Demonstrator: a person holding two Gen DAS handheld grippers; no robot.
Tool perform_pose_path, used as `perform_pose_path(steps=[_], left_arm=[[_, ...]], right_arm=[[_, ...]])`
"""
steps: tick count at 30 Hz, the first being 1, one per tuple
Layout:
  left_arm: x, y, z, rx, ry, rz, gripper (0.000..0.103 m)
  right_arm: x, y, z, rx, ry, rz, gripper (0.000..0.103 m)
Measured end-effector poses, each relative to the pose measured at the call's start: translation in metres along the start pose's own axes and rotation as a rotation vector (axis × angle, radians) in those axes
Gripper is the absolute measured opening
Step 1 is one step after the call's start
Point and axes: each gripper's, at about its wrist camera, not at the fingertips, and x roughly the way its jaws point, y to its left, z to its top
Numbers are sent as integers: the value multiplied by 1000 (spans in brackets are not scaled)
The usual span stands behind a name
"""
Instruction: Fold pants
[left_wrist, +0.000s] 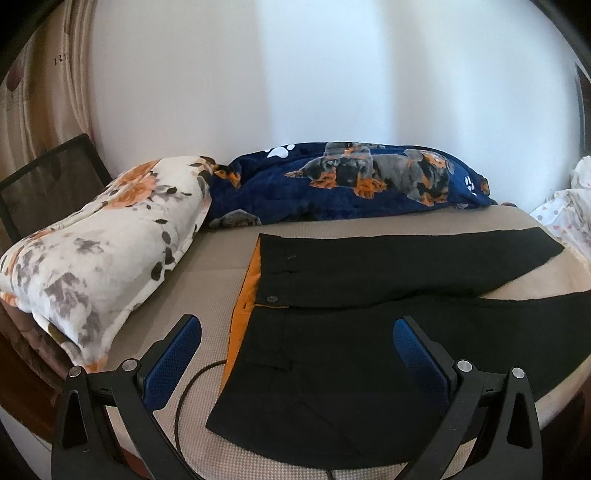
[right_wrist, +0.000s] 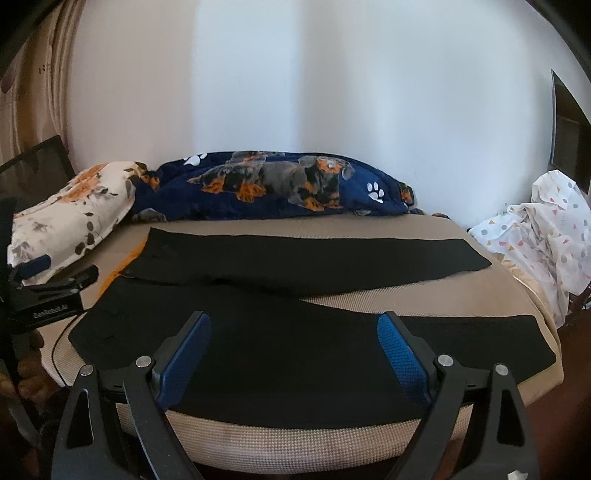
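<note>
Black pants (left_wrist: 369, 288) lie flat on a beige mattress (left_wrist: 207, 273), waistband with orange lining to the left, both legs spread apart and running right. They also show in the right wrist view (right_wrist: 295, 350). My left gripper (left_wrist: 297, 328) is open and empty, hovering above the waist end near the front edge. My right gripper (right_wrist: 293, 325) is open and empty, above the near leg. The left gripper also shows at the left edge of the right wrist view (right_wrist: 44, 280).
A floral blanket (left_wrist: 110, 236) lies at the left, a navy dog-print blanket (left_wrist: 351, 184) along the back wall, a white patterned sheet (right_wrist: 546, 236) at the right. A thin black cable (left_wrist: 184, 398) runs over the mattress front. A black chair (left_wrist: 40, 184) stands far left.
</note>
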Motion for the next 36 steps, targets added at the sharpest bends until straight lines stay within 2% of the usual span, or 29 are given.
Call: perform_pose_path(steps=[3,10,14,16,17,20,22,23,25,26,27,30,31,35,36], left_arm=[[0,1,-1,13,-3,-3,103],[14,11,5,44,53,-110,103],[26,29,14,21,30,-108,103],[42,37,22,48,77,-136,103],[52,41,27,61,113,-134,103],[80,58,42,44,124,-74,103],[102,69,52,38,140,-72,102],[114,74,57,37,144,-67,101],[143,84,68,40,156,-70,91],[160,88,74,48,176,-105,74],[179,90,79,60,211,-133,64],[242,100,88,50,339,-228,63],[257,105,89,29,362,-235,63],[291,110,95,26,360,-217,60],[302,112,96,15,376,-267,60]], right_arm=[[5,-1,0,3,9,-4,90],[17,-5,-2,9,37,9,90],[27,-10,-5,26,57,28,90],[32,-13,-6,36,71,34,90],[35,-14,-6,42,77,39,90],[45,-14,-5,52,92,51,90],[49,-13,-5,49,97,55,90],[51,-12,-4,45,99,58,90],[57,-10,-3,38,106,58,90],[60,-10,-3,37,110,60,90],[64,-10,-2,40,116,63,90],[73,-10,-2,47,132,65,90],[76,-10,-3,47,138,66,90],[87,-11,-5,50,166,65,90],[89,-13,-5,54,173,65,90]])
